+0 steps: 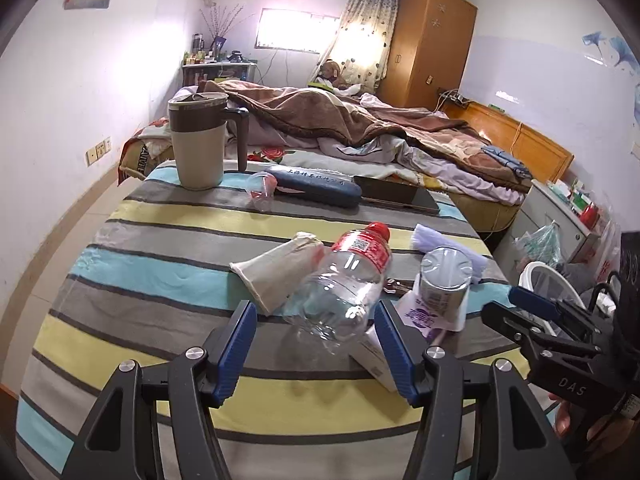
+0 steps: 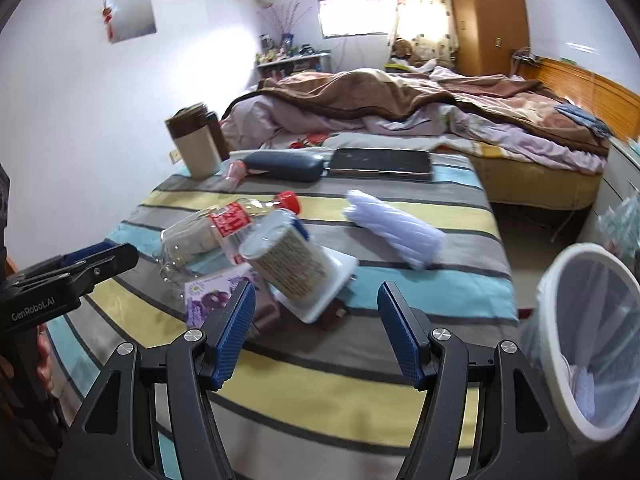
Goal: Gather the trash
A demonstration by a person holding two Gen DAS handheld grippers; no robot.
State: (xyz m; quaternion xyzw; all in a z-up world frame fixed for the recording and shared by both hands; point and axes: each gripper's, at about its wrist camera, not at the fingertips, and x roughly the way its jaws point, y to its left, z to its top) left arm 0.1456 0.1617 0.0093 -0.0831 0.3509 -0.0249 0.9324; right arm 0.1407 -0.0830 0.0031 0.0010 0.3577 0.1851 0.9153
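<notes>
left claw [image 1: 316,344]: jaws apart, holding nothing, bottle [image 1: 340,284] just ahead
right claw [image 2: 316,328]: wide, empty
bin [image 2: 588,340]: off table's [image 2: 360,392] right edge

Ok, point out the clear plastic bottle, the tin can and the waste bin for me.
Clear plastic bottle [image 1: 340,280], left wrist view, on its transparent body below the red label.
Tin can [image 2: 286,258], right wrist view, on its printed side wall.
Waste bin [image 2: 560,408], right wrist view, on the white rim nearest the camera.
</notes>
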